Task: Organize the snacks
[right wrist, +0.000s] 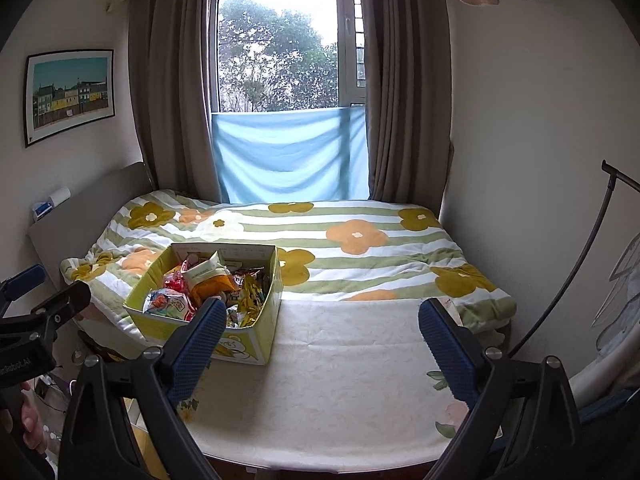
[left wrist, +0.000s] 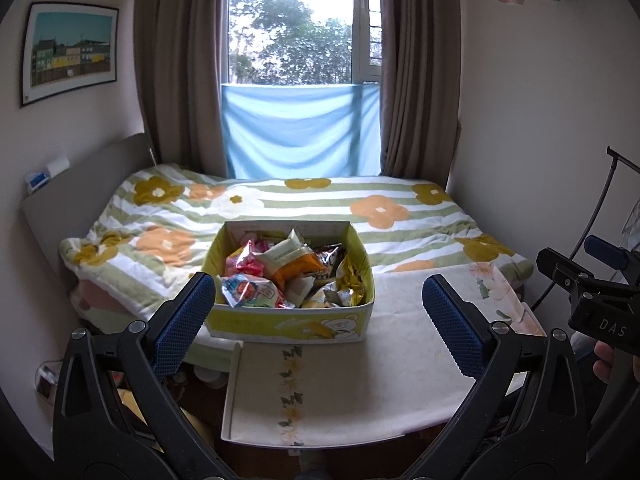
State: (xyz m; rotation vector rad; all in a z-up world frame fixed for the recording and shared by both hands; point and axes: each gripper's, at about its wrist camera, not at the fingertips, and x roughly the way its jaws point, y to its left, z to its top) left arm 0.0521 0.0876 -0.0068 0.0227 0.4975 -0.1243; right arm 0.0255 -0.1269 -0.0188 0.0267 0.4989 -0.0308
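- A yellow-green cardboard box (left wrist: 288,322) printed with a cartoon bear is seen at the far left part of a worktop (left wrist: 352,392) covered with a cream floral cloth, against the edge of the bed (left wrist: 360,208).
- The box is filled with a loose heap of snack packets (left wrist: 280,276): a red-and-white packet (left wrist: 244,260), an orange packet (left wrist: 298,268), a pale cream pouch (left wrist: 286,250), a gold foil wrapper (left wrist: 350,284) and a blue-and-white packet (left wrist: 250,292) at the near left corner can be made out.
- The left gripper (left wrist: 318,312) is held low over the near worktop, aimed at the box; its jaws are spread wide and nothing is held between the blue pads (left wrist: 186,320).
- The right gripper (right wrist: 322,344) is held over the bare middle of the worktop, to the right of the box; its jaws are likewise spread wide, with nothing between them.
- In the right wrist view the left pad (right wrist: 198,348) overlaps the near right corner of the box in the picture; whether it is touched cannot be told.
- Each gripper is seen at the edge of the other's view, with fingertips of a hand (left wrist: 606,360) showing beneath it.
- The bed is covered by a striped quilt with large flowers; behind it are brown curtains (left wrist: 180,60), a window with a blue cloth (left wrist: 300,128) hung across its lower part, and a framed picture (left wrist: 68,52) on the left wall.
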